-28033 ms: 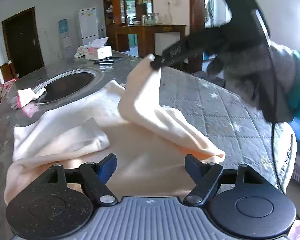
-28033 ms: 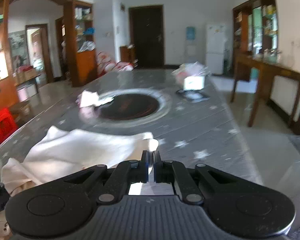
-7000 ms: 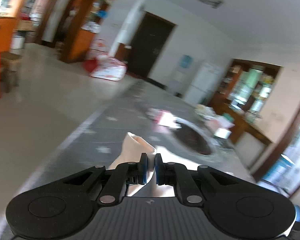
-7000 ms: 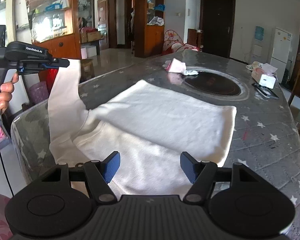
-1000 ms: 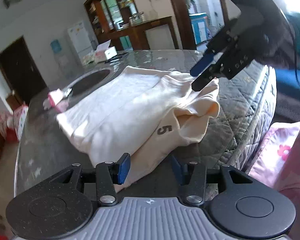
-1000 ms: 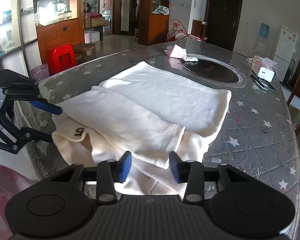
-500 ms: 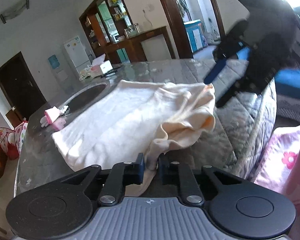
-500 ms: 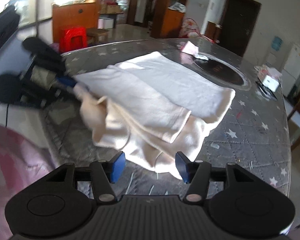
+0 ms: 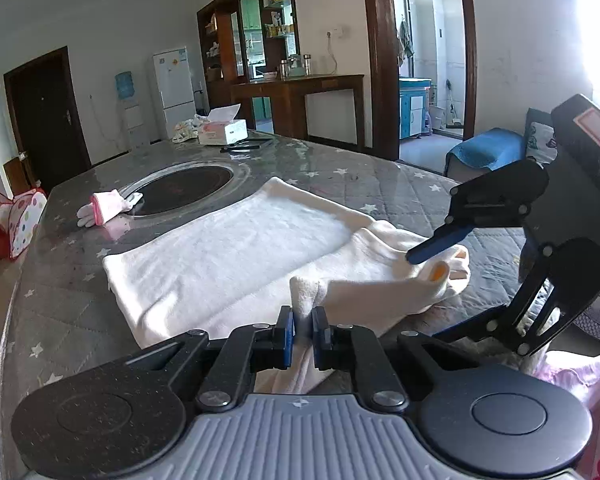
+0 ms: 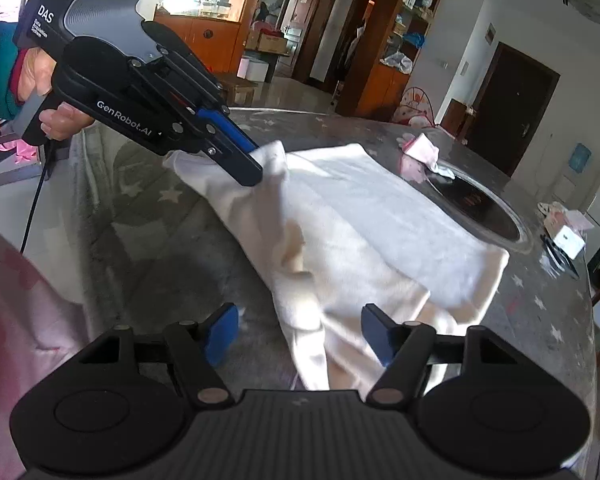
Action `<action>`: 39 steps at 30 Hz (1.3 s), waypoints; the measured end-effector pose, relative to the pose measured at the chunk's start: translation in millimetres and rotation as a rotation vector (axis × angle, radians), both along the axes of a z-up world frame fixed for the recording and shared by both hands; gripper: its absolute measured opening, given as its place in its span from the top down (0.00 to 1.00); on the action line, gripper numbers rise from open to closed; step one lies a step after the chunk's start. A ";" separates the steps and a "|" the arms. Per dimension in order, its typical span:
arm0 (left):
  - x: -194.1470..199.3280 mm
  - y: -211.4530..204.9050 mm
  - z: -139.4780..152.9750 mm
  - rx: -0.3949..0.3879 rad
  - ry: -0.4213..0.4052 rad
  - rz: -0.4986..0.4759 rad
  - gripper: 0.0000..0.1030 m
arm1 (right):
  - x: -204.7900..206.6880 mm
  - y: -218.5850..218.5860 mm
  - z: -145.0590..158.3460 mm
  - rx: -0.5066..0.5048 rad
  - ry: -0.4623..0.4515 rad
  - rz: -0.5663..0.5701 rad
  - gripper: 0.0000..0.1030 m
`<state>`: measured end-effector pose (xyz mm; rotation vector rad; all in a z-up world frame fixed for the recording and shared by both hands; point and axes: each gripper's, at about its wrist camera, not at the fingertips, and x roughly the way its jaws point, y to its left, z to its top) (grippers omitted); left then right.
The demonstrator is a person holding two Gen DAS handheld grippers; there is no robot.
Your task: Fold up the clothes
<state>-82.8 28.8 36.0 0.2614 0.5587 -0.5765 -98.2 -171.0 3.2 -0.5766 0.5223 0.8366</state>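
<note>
"GenRobot.AI" and "DAS", perhaps "Data Acquisition System", on the left hand-held gripper (image 10: 249, 168).

The right hand-held gripper (image 10: 298, 334) fills the bottom of the right wrist view, its blue-padded jaws apart, with a hanging fold of the cream garment (image 10: 380, 232) between them, untouched by either pad. The garment lies spread over the grey, star-patterned table (image 10: 152, 220). At upper left, a hand (image 10: 60, 118) grips the left hand-held gripper (image 10: 248, 170), whose jaws are clamped on a raised corner of the cloth. Farther along the table sit a round dark inset (image 10: 484, 208), a pink glove (image 10: 422, 152) and a tissue box (image 10: 568, 240).
</note>
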 end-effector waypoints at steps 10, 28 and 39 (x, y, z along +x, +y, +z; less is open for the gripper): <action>-24.2 6.5 -11.9 0.043 -0.024 -0.035 0.70 | 35.7 -2.2 9.4 0.081 0.176 -0.041 0.86; -46.5 6.6 -39.1 0.260 -0.131 -0.049 0.77 | 27.1 0.1 9.8 0.050 0.139 -0.035 0.80; -41.8 12.5 -36.4 0.207 -0.109 -0.005 0.90 | 16.3 -14.6 0.7 0.030 0.072 -0.040 0.86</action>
